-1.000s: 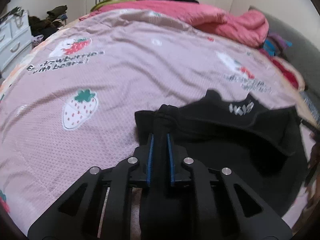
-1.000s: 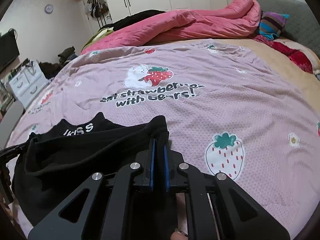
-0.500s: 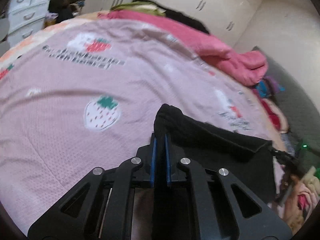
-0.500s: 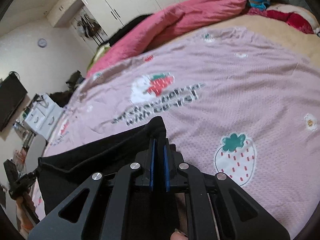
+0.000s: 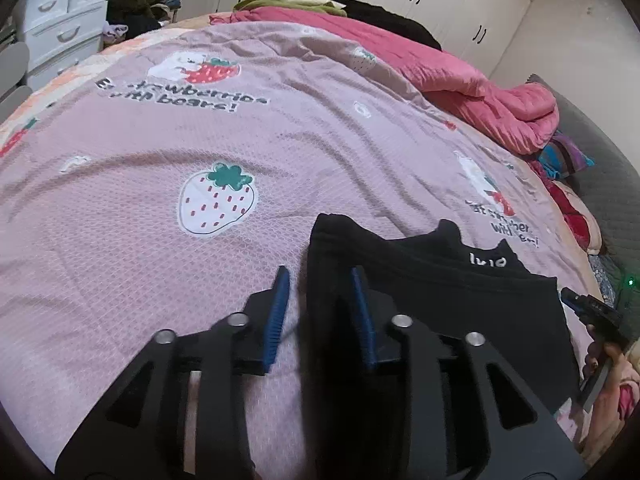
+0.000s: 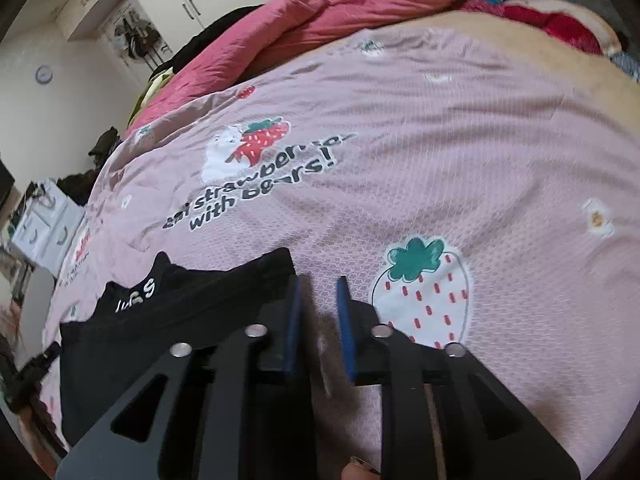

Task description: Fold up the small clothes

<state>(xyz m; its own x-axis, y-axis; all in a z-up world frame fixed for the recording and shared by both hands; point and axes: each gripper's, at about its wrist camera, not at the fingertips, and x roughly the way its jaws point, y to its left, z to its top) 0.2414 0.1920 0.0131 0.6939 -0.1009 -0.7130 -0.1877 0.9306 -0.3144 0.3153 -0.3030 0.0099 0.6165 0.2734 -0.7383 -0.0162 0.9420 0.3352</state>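
Pink strawberry-print bedspread (image 5: 120,260) carries the folded black cotton garment (image 5: 460,300) at its near edge. Left gripper (image 5: 318,280) and right gripper (image 6: 318,284) jaws are opening, releasing its corners, apparently to leave the fold flat.

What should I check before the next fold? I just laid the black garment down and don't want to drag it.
1. Left claw letting go: ok, opening; garment edge sits between the pads, unpinched.
2. Right claw clear of cloth: ok, opening, only bedspread between the pads.
3. Black garment lying flat on the pink bedspread: ok.
4. Folded edges even: not ok, a lettered band pokes out past the top edge.
5. Near edge of the garment: cannot tell, hidden under the claws.
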